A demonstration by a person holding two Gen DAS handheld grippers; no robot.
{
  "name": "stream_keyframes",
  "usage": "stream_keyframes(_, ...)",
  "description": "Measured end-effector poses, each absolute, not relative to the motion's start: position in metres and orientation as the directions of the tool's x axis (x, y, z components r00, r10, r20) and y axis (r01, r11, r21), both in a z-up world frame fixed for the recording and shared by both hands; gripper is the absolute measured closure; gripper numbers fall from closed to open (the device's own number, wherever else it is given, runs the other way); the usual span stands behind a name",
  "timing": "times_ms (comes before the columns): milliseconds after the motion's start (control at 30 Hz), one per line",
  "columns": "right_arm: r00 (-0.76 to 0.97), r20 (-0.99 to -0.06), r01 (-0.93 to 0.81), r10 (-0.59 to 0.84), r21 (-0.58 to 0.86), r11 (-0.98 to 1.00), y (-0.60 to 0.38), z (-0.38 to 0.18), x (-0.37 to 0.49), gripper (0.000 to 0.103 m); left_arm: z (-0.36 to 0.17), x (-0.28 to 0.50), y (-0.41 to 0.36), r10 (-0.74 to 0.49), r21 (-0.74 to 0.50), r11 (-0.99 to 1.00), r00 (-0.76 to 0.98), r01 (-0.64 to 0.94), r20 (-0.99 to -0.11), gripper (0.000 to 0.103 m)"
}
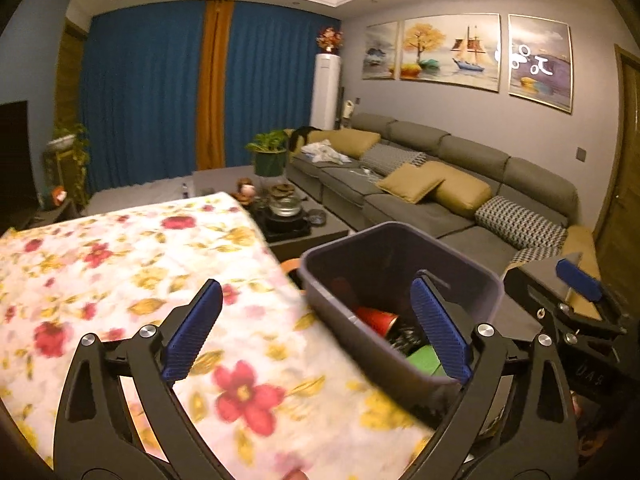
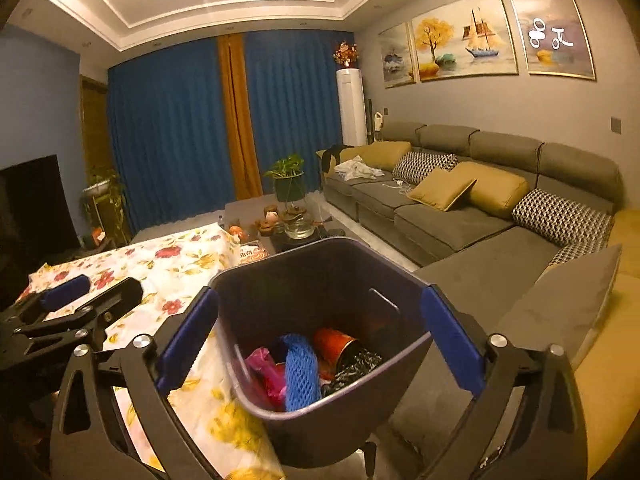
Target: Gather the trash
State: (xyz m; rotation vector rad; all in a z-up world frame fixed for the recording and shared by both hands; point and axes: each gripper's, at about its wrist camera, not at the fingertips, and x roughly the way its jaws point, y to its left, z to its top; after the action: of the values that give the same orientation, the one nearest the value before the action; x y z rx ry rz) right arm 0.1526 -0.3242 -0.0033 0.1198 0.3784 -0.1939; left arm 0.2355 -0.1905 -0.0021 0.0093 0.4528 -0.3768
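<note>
The red can [image 2: 335,347] is seen tipped on its side in the trash bin [image 2: 400,354], mouth toward lower right. The blue foam net [image 2: 299,370] is shown only in the right wrist view. Left gripper [image 1: 316,334] and right gripper [image 2: 318,346] are both spread wide, nothing clamped.

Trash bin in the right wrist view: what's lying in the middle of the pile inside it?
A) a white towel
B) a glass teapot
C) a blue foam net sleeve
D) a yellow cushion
C: a blue foam net sleeve lies in the middle of the trash bin, between a pink plastic bag and a red can.
</note>
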Motion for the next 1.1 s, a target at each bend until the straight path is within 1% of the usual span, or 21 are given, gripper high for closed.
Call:
stream_keyframes(267, 0.910, -0.373, 0.208, -0.181, 0.033, 0.978, -0.286, 0.003, 0.116, 0.006, 0.005, 0.177, -0.150, -0.272, -0.022, 0.958, 0.876, 0.287, -0.399, 0.006)
stream_keyframes(667, 0.925, -0.357, 0.156, -0.134, 0.034, 0.987, -0.239, 0.005, 0.051, 0.006, 0.013, 0.103, -0.089, -0.201, -0.034, 0.979, 0.905, 0.203, -0.374, 0.006)
stream_keyframes(933, 0.932, -0.342, 0.146, -0.122, 0.045, 0.988, -0.223, 0.006, 0.020, 0.006, 0.018, 0.074, -0.069, -0.198, -0.048, 0.980, 0.911, 0.195, -0.361, 0.006)
stream_keyframes(1100, 0.931, -0.344, 0.139, -0.123, 0.023, 0.990, -0.215, 0.005, 0.011, 0.006, 0.019, 0.063, -0.061, -0.198, -0.063, 0.980, 0.913, 0.188, -0.357, 0.006)
